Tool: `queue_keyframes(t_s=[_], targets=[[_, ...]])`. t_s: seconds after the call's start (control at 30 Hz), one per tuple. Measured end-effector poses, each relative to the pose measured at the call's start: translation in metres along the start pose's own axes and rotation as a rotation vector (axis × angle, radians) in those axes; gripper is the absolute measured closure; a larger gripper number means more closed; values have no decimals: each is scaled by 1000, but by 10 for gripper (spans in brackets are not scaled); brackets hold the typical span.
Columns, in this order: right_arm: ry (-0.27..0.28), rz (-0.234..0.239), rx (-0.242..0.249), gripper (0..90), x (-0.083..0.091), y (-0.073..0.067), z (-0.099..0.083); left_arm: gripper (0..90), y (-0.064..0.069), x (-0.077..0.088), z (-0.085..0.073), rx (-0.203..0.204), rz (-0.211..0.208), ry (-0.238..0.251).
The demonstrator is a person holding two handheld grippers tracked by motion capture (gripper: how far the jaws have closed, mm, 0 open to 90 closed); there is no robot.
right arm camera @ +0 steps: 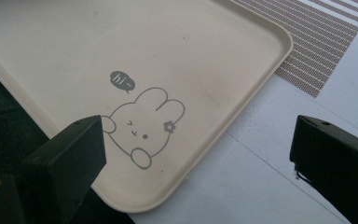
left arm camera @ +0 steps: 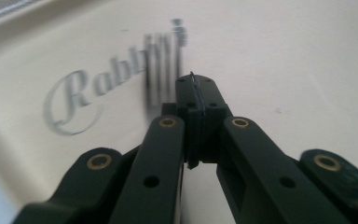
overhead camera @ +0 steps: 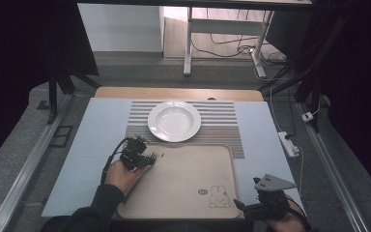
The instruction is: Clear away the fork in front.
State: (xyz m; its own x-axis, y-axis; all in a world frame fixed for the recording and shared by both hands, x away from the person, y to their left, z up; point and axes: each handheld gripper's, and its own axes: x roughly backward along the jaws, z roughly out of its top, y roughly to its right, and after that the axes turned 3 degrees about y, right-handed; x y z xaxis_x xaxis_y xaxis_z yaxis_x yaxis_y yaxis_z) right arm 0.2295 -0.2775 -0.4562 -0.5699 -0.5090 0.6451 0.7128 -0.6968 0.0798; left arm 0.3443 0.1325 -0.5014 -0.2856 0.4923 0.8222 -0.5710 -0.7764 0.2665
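A beige tray (overhead camera: 183,174) with a rabbit print (overhead camera: 220,197) lies at the near middle of the table. Behind it a white deep plate (overhead camera: 174,121) sits on a striped placemat (overhead camera: 222,125). My left gripper (overhead camera: 150,157) hovers over the tray's far left corner. In the left gripper view its jaws are pressed together, left gripper (left arm camera: 196,88), above the tray (left arm camera: 284,56) by the word "Rabbit" (left arm camera: 116,79). My right gripper (overhead camera: 251,198) is off the tray's near right corner. In the right gripper view it stands wide open, right gripper (right arm camera: 198,140), over the rabbit print (right arm camera: 144,126).
The table top (overhead camera: 96,135) is pale blue-white, with a wooden edge (overhead camera: 178,93) at the back. A white power strip (overhead camera: 289,144) and its cables lie on the floor to the right. Desk legs (overhead camera: 188,43) stand beyond the table. The placemat (right arm camera: 317,42) borders the tray (right arm camera: 168,42).
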Motion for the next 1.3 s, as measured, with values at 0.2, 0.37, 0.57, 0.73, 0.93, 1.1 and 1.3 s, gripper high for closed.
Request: queue_keyframes(t_s=[0.2,0.37,0.57,0.73,0.93,1.1,1.3], targets=[[-5,4,-20,33,0,1,-1,895,7,-17,1,-37,-2,-34],[-7,12,-56,30,2,3,-1,894,7,-20,1,-39,25,-18],[-14,24,-89,22,1,5,-2,894,-2,-17,-1,-10,39,-5],[-22,26,-83,23,1,5,-2,894,-9,-14,-2,9,63,-8],[-24,26,-82,23,1,5,-2,894,-20,-9,-4,44,69,-7],[-24,28,-83,23,0,4,-2,894,-27,-5,-7,66,78,-7],[-24,29,-83,23,0,4,-2,894,-34,-1,-9,90,93,-10]])
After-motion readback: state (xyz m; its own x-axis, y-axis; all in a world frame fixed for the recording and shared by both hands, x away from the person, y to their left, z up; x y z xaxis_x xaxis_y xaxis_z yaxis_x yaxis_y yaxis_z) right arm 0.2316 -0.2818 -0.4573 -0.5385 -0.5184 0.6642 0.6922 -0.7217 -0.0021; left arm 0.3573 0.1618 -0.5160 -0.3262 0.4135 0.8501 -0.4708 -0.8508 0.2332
